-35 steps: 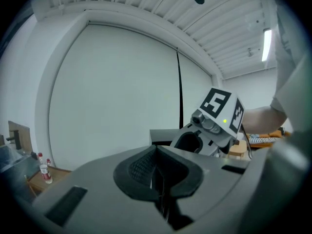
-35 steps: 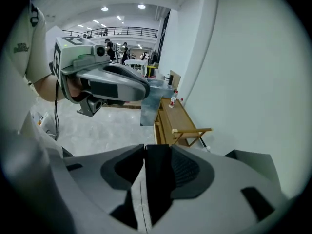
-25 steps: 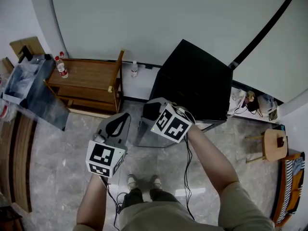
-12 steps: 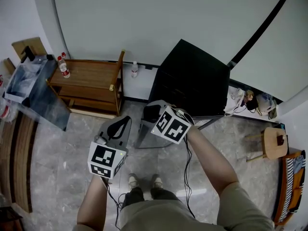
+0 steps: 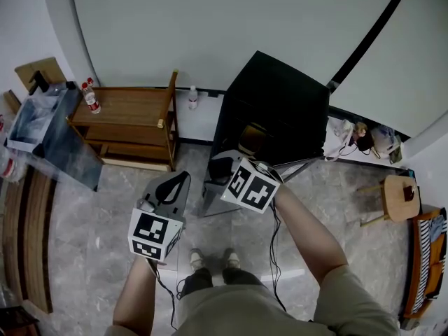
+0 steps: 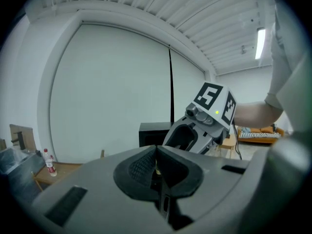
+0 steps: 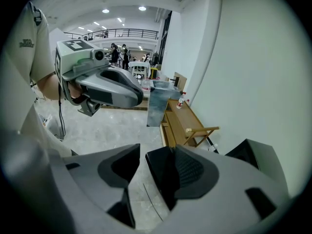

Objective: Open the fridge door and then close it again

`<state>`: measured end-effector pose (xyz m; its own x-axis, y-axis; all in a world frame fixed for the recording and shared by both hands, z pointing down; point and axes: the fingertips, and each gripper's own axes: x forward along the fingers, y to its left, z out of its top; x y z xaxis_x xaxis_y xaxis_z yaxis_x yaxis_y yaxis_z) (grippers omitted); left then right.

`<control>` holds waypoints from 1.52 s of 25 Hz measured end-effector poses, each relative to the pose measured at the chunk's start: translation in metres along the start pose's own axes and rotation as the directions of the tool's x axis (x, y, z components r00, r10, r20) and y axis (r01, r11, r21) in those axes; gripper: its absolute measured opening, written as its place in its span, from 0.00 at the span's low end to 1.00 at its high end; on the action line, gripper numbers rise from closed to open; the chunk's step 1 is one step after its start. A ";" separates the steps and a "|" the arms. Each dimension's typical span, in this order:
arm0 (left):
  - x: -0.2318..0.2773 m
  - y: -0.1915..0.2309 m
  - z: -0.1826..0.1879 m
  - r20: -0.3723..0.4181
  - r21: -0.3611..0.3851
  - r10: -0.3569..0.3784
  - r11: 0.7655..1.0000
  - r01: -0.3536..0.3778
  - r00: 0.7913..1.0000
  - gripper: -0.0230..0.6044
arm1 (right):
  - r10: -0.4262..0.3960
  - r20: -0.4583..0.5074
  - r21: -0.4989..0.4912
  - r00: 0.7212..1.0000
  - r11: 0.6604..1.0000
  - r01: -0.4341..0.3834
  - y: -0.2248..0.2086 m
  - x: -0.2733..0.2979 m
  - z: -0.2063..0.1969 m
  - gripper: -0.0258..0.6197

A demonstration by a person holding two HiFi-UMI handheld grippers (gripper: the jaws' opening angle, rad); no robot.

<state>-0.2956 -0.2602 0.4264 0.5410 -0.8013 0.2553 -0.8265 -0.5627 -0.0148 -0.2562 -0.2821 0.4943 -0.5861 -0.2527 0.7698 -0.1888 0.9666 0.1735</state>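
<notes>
Change: right gripper [image 5: 225,165] jaws have just been opening; a dark slab [image 7: 157,177] is standing between them, lying against one pad with bare floor showing on its other side. I am taking the slab for the door's edge, though I am not certain of it.
Fridge: black fridge [image 5: 280,110] is standing against the wall, straight ahead of the person; its door [image 5: 212,191] is hanging swung out toward them, under the right gripper.
Against earlier frame: a lit patch of interior [image 5: 253,140] is now showing where a second ago only the black top was showing, so the door is gaping wider.
Left gripper [image 5: 176,179]: jaws are sitting together on nothing, hanging off to the door's left, touching nothing.
Meaning for task: opening half is looking about done; the loosening grip is suggesting a let-go or a re-grip ahead of the push back shut.
Surroundings: wooden table [image 5: 129,114] with a bottle [image 5: 89,96] is sitting to the fridge's left, well clear of the door's swing.
</notes>
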 end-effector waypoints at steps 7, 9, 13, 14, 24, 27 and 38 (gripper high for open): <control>-0.009 -0.011 -0.007 -0.023 0.014 -0.021 1.000 0.022 1.000 0.05 | 0.035 0.013 0.048 0.999 0.998 -0.035 0.026 -0.014 -0.004 0.32; -0.010 -0.014 -0.010 -0.032 0.012 -0.029 0.999 0.029 0.999 0.05 | 0.043 0.015 0.055 0.999 0.998 -0.044 0.036 -0.019 -0.006 0.32; -0.012 -0.026 -0.012 -0.042 0.025 -0.058 0.998 0.059 0.997 0.05 | 0.045 0.010 0.058 0.999 0.997 -0.045 0.058 -0.031 -0.015 0.32; -0.012 -0.031 -0.012 -0.044 0.029 -0.070 0.997 0.071 0.997 0.05 | 0.043 0.010 0.060 0.999 0.997 -0.044 0.063 -0.034 -0.017 0.32; -0.002 -0.079 -0.021 -0.063 0.042 -0.196 0.979 0.199 0.979 0.05 | 0.051 0.040 0.098 0.998 0.994 -0.054 0.106 -0.063 -0.037 0.31; 0.000 -0.093 -0.020 -0.068 0.043 -0.235 0.970 0.238 0.970 0.05 | 0.053 0.050 0.116 0.997 0.992 -0.059 0.115 -0.073 -0.044 0.29; 0.011 -0.147 -0.022 -0.092 0.046 -0.357 0.931 0.362 0.930 0.05 | 0.048 0.114 0.199 0.992 0.978 -0.070 0.138 -0.104 -0.069 0.24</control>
<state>-0.1717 -0.1813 0.4526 0.7838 -0.5253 0.3312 -0.5662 -0.8235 0.0340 -0.1667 -0.1193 0.4805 -0.6806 -0.2098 0.7020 -0.3005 0.9538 -0.0064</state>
